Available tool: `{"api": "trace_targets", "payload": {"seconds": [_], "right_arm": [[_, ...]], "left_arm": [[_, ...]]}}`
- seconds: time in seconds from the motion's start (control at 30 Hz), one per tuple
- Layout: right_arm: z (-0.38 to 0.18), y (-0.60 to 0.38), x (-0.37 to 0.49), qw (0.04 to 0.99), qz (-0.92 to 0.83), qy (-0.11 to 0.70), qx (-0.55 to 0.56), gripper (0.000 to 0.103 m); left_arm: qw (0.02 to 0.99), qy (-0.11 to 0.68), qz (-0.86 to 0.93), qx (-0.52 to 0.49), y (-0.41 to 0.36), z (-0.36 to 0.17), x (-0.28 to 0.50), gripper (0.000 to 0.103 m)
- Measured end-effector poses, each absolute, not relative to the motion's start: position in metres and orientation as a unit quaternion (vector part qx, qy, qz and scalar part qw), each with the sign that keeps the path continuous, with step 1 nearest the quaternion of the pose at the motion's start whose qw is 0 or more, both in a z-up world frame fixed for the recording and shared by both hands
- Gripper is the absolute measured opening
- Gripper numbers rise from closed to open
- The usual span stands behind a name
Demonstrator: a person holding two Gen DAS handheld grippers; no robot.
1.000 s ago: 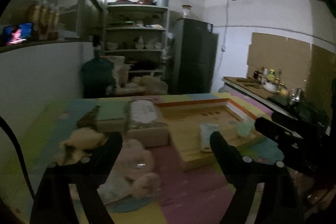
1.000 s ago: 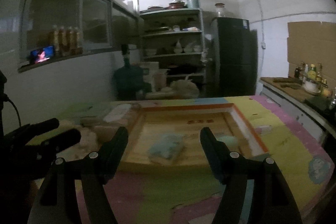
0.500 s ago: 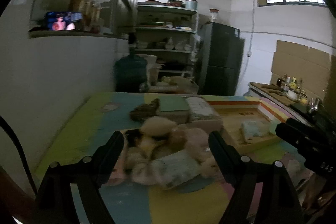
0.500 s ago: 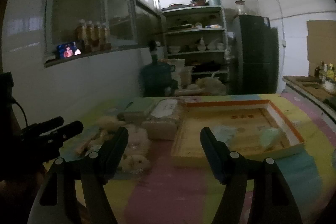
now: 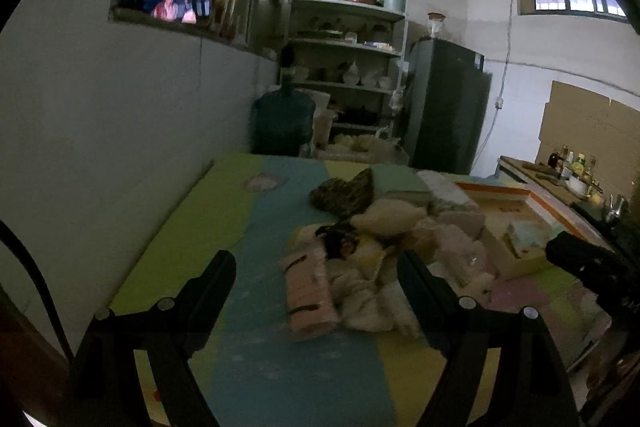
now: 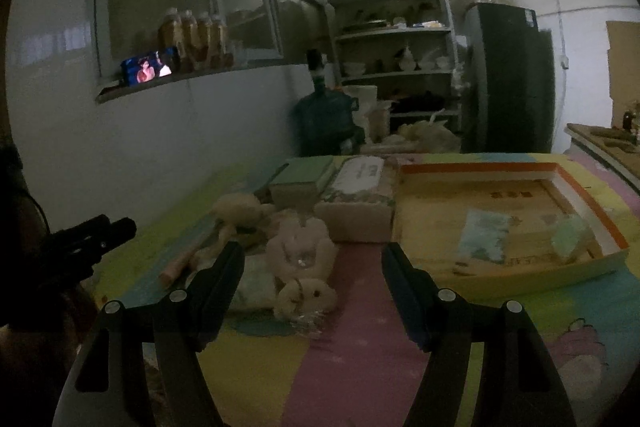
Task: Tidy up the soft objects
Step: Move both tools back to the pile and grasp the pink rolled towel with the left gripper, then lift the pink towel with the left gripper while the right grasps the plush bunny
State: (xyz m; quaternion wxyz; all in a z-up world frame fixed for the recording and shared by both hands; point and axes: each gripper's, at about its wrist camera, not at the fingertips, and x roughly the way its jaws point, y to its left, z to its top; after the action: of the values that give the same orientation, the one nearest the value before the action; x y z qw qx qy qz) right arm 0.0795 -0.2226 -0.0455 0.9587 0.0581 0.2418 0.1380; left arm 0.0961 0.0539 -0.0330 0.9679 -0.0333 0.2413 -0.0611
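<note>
Both grippers, left and right, gape wide, empty; they've swung off the tray toward the toy pile, so next pickup's coming.

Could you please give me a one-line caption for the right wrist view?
Open right gripper hovers before a pale plush toy, beside the orange-rimmed tray.
</note>
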Motion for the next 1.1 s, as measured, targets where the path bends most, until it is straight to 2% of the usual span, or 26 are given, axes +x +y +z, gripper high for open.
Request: {"api": "trace_targets", "payload": {"seconds": [0.17,0.33,0.43,0.67,0.87,0.93,1.1], "right_arm": [[-0.049,-0.217,0.087,0.957,0.139,0.249,0.049,0.073],[-0.054,-0.216,0.094,0.956,0.133,0.255,0.047,0.073],[-0.059,-0.217,0.1,0.955,0.13,0.263,0.047,0.073],[-0.065,-0.214,0.115,0.951,0.132,0.276,0.043,0.073],[-0.075,-0.212,0.131,0.943,0.139,0.298,0.055,0.073],[-0.079,-0.211,0.136,0.939,0.143,0.306,0.059,0.073],[-0.086,-0.206,0.145,0.935,0.152,0.315,0.058,0.073]], "left_arm": [[0.957,0.283,-0.071,-0.006,0.058,-0.051,0.127,0.083],[0.942,0.326,-0.081,-0.024,0.062,-0.072,0.156,0.083],[0.935,0.344,-0.082,-0.033,0.065,-0.084,0.169,0.078],[0.925,0.37,-0.072,-0.038,0.069,-0.103,0.187,0.074],[0.926,0.37,-0.067,-0.035,0.076,-0.11,0.189,0.06],[0.929,0.364,-0.055,-0.036,0.081,-0.111,0.189,0.042],[0.93,0.357,-0.067,-0.061,0.09,-0.111,0.187,0.041]]}}
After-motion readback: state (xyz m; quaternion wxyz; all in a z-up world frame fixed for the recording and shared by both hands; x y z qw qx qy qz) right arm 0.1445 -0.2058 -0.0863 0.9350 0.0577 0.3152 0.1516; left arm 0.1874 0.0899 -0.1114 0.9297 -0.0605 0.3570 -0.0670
